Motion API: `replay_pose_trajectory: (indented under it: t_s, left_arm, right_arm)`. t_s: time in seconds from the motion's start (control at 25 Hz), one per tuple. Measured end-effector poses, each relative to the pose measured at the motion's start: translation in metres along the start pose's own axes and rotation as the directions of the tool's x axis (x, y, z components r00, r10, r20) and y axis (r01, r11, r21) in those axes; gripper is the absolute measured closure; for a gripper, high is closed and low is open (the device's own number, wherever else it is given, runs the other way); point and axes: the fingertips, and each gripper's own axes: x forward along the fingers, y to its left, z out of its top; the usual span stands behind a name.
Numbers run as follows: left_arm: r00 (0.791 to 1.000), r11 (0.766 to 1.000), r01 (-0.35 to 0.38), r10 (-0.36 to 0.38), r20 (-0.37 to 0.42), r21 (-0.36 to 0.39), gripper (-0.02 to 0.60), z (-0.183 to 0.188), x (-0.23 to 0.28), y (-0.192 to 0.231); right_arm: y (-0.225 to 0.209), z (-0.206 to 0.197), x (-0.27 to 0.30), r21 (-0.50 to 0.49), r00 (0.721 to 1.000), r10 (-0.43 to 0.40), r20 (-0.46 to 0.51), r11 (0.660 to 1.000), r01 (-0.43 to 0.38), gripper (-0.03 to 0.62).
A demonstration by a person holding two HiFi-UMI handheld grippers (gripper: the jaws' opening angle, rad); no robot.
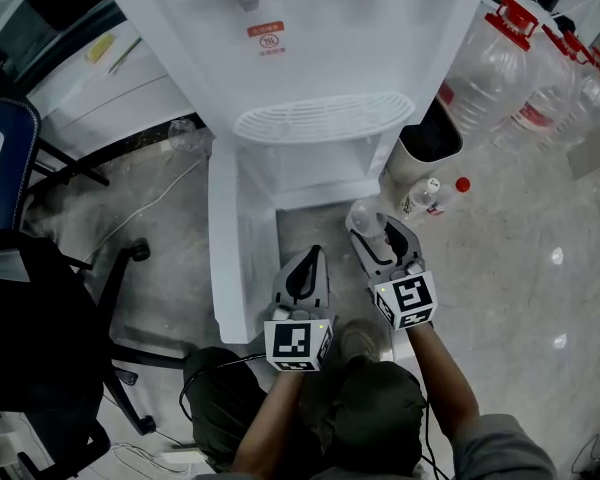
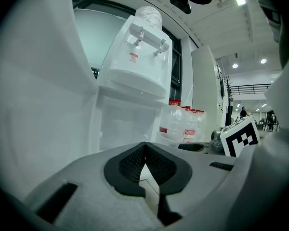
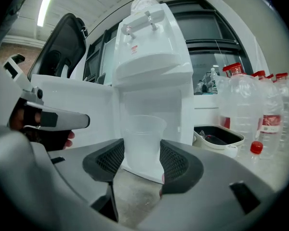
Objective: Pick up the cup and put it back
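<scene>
Cup [image 3: 141,141] pinched upright between fingers [image 3: 174,160] of right gripper [image 3: 142,153], just before water dispenser [image 3: 149,76] front edge; left gripper [image 2: 144,149] closed, empty.

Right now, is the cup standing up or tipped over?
Standing up: the clear cup is rim-up with straight sides, pinched between the pads of the right gripper.

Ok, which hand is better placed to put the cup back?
Right. The right tongs grip the clear cup, facing the water dispenser. The left tongs are shut on nothing, so they would first have to take the cup over.
</scene>
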Motion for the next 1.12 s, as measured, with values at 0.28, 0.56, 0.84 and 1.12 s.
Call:
replay_pose_trajectory:
  t_s: [0.28, 0.56, 0.84, 1.12]
  left_arm:
    - [1.0, 1.0, -0.024, 0.024, -0.015, -0.004, 0.572, -0.008, 0.007, 0.005]
    - [0.999, 0.999, -0.042, 0.042, -0.02, -0.007, 0.572, -0.014, 0.012, 0.009]
    - [0.998, 0.998, -0.056, 0.056, -0.034, -0.013, 0.572, -0.021, 0.017, 0.016]
    - [0.996, 0.997, -0.071, 0.071, -0.047, -0.017, 0.572, -0.029, 0.022, 0.025]
  right_arm:
    - [-0.011, 0.002, 0.022, -0.025, 1.0, 0.015, 0.003, 1.0, -0.015, 0.359]
    - [-0.015, 0.008, 0.051, -0.064, 1.0, 0.028, 0.011, 0.998, -0.028, 0.359]
    - [-0.023, 0.008, 0.092, -0.1, 1.0, 0.027, 0.0, 0.995, -0.026, 0.359]
    - [-0.032, 0.0, 0.144, -0.119, 0.999, 0.026, -0.029, 0.992, -0.029, 0.359]
